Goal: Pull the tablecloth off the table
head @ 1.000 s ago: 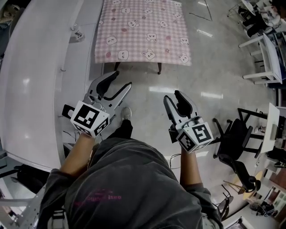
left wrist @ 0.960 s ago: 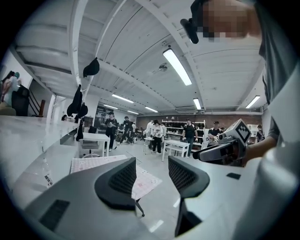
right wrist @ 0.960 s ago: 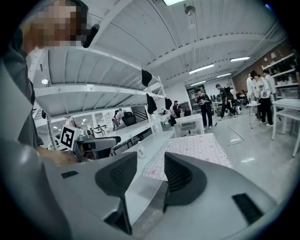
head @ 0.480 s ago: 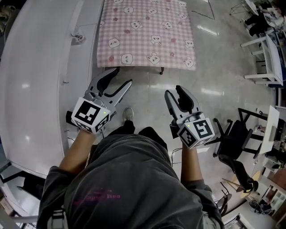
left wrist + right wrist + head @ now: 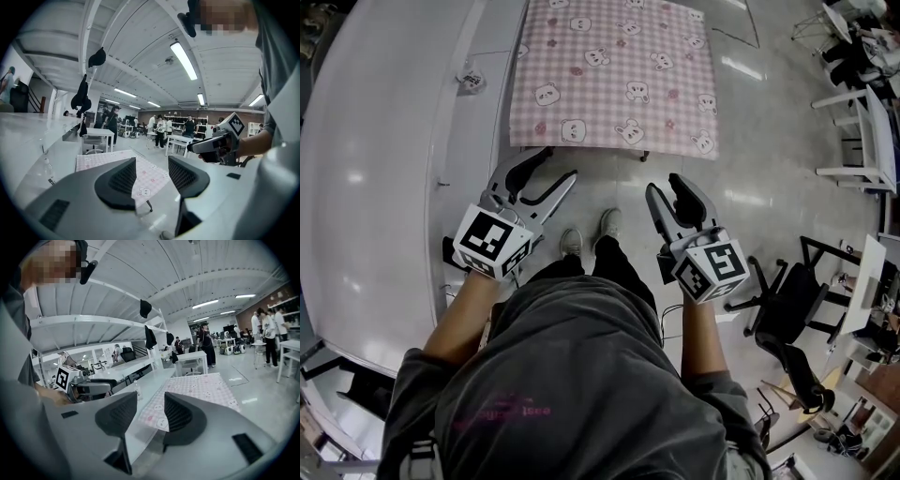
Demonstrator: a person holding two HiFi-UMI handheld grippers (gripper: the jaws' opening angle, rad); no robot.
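Head view — pink tablecloth [image 5: 614, 75] draped flat, glossy floor [image 5: 750, 159]; left gripper [image 5: 560, 163], right gripper [image 5: 664, 184] — fingers apart, empty

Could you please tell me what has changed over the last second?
The person has stepped forward: a second shoe now shows, and the tablecloth lies nearer the grippers. Nothing was gripped; the left gripper and right gripper stay open and empty, and the cloth is still spread flat.
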